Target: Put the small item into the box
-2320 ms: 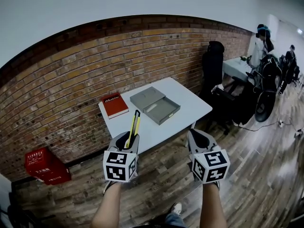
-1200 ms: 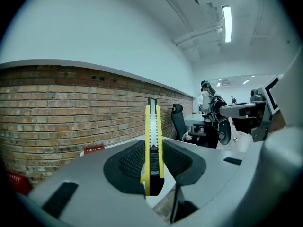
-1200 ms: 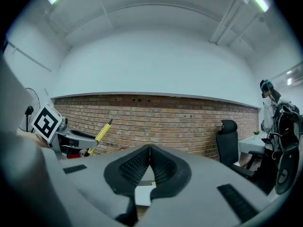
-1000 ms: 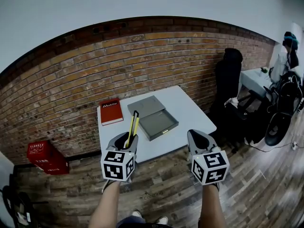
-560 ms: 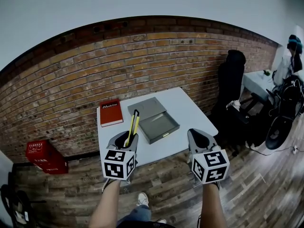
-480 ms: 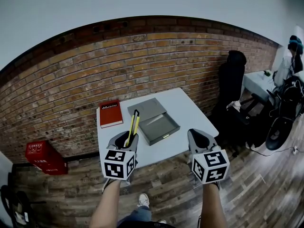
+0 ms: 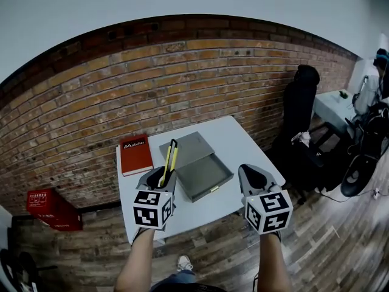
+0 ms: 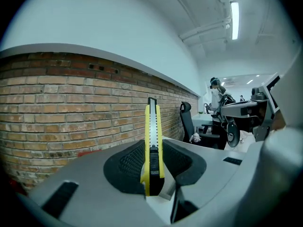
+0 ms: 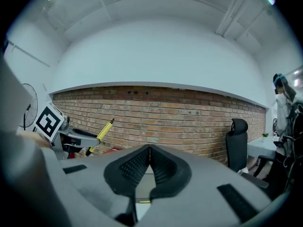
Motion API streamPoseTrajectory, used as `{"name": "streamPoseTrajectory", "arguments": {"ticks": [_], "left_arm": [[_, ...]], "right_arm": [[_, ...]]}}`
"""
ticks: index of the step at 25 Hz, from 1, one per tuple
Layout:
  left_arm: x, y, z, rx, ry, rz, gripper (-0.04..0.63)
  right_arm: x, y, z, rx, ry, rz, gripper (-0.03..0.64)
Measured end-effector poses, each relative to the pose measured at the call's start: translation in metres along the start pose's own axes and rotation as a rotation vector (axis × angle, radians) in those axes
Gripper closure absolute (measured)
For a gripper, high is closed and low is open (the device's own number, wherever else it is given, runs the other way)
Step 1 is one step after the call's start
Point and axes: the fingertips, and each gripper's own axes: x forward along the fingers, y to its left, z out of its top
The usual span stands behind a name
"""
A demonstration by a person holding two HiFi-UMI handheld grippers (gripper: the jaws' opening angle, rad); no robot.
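Now L gripper (image 7: 161, 180) is gripping the yellow knife (image 7: 170, 160), sticking out ahead, over the table (image 7: 243, 142) near edge, by the gray box (image 7: 188, 151). R gripper (image 7: 252, 176) is hanging w/ jaws pressed together, empty.

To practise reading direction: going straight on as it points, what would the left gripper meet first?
Probably the grey box on the table; the left gripper, holding a yellow knife, points there. Height is unclear: maybe the brick wall.

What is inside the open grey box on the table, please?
The grey box shows only a bare grey floor in its open part; whatever lies under its lid is hidden.
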Motion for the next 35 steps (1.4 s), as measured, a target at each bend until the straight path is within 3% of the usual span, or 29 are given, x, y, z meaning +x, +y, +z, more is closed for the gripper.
{"name": "streamPoseTrajectory", "arguments": {"ticks": [19,35], "left_arm": [[0.101,0.105,0.019,-0.036,0.015,-0.059,0.465],[0.138,0.123,0.020,-0.026,0.017,-0.084,0.465]], "right_arm": [[0.137,0.008,0.027,-0.028,0.048,-0.046,0.597],[0.177,0.004,0.028,-0.040,0.046,-0.054,0.597]]}}
